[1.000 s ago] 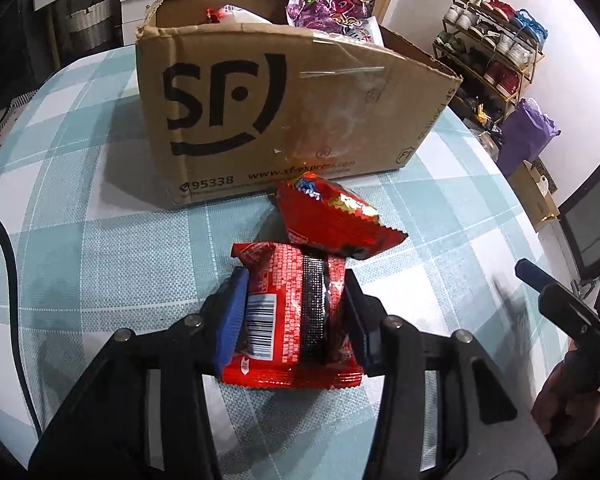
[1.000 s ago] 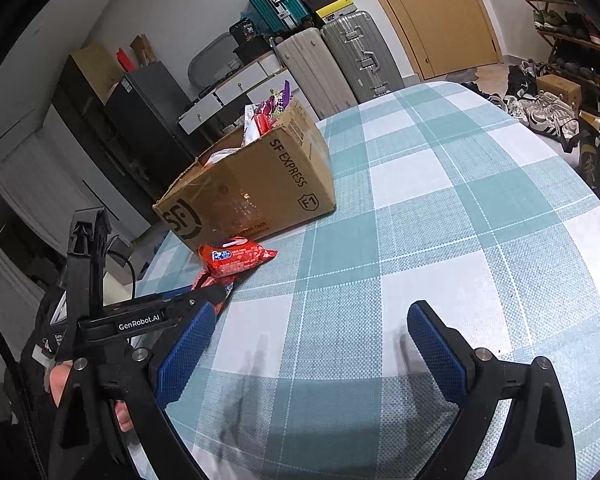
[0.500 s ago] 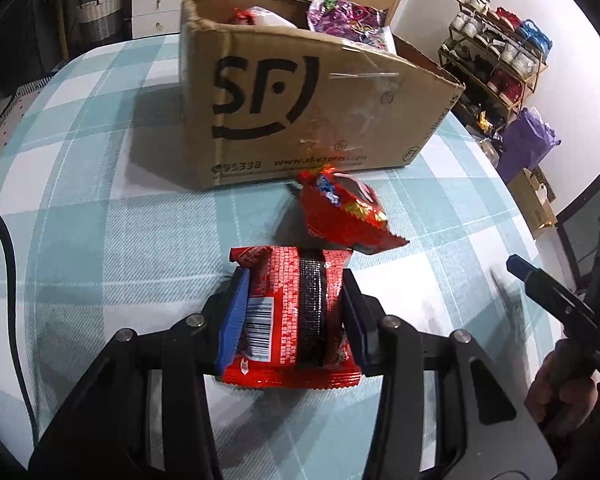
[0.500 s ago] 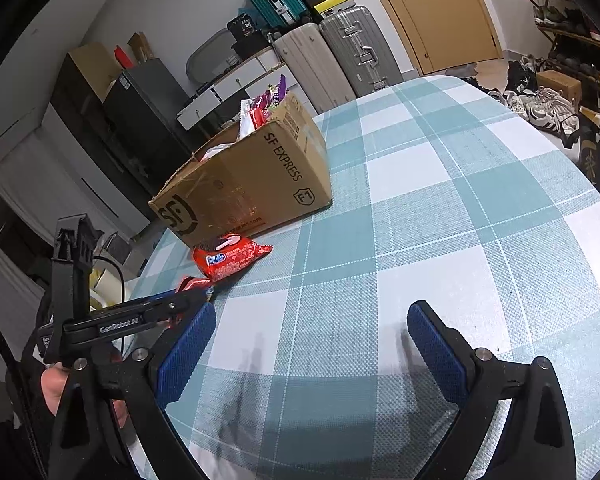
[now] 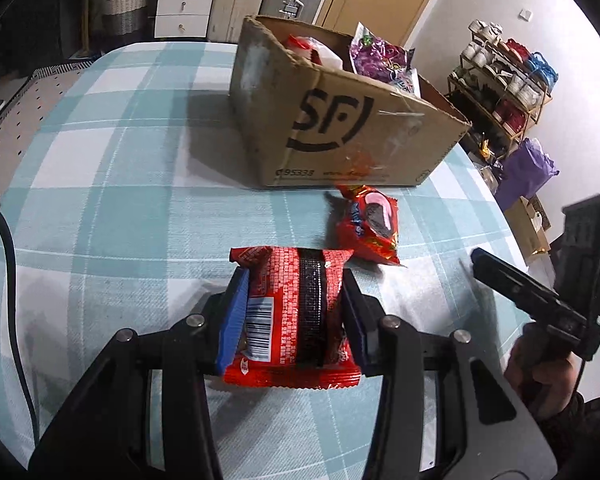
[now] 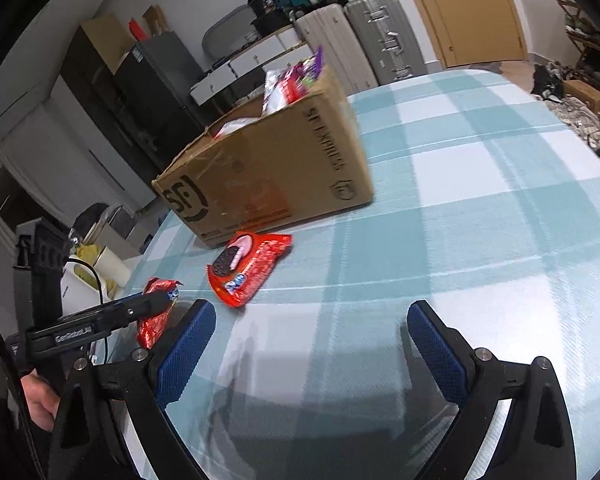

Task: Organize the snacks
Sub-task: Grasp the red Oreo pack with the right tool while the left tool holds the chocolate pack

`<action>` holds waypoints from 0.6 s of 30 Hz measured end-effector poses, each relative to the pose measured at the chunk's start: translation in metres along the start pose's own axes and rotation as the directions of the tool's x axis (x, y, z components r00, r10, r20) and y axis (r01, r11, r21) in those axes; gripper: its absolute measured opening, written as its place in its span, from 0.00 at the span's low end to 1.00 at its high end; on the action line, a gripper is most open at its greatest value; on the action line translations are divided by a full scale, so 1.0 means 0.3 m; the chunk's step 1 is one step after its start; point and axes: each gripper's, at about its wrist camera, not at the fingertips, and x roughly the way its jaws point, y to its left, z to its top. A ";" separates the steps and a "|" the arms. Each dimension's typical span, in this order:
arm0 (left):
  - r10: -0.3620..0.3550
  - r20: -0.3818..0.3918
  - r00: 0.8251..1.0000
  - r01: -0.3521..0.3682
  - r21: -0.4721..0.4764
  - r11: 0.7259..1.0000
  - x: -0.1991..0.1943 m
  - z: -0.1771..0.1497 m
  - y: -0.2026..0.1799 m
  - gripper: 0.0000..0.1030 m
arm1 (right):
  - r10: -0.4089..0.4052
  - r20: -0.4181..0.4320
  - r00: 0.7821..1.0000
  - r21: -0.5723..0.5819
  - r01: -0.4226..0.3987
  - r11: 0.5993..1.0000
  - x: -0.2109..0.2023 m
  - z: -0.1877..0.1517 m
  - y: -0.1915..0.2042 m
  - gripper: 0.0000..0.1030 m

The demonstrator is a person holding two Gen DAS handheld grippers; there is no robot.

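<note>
My left gripper (image 5: 296, 308) is shut on a red snack packet (image 5: 296, 312) with a black stripe and a barcode, held above the checked tablecloth. A second red Oreo packet (image 5: 370, 228) lies on the cloth just ahead to the right, in front of the open cardboard SF box (image 5: 340, 132). In the right wrist view, my right gripper (image 6: 312, 344) is open and empty above the cloth. The Oreo packet (image 6: 250, 268) lies ahead of its left finger, the box (image 6: 268, 176) beyond it. The left gripper (image 6: 100, 320) with its packet (image 6: 156, 312) shows at the left.
The box holds several snack bags, one purple (image 5: 380, 56). The round table (image 6: 500, 200) drops off at its edges. Suitcases (image 6: 364, 40) and cabinets stand behind; a shoe rack (image 5: 508, 80) stands at the right. The right gripper (image 5: 540, 304) shows at the right in the left wrist view.
The left gripper has swung left and back with its packet, so the box and Oreo packet now sit further right. The right gripper has moved closer to the Oreo packet.
</note>
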 end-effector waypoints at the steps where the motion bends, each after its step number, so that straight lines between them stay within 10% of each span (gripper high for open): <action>1: 0.000 0.003 1.000 0.000 -0.003 1.000 -0.011 -0.005 0.007 0.40 | 0.005 -0.007 1.000 -0.005 -0.005 1.000 0.017 0.007 0.011 0.95; 18: 0.020 0.021 1.000 -0.018 -0.095 0.995 -0.113 -0.087 0.166 0.40 | 0.021 -0.106 0.994 -0.082 -0.030 0.996 0.311 0.125 0.209 0.95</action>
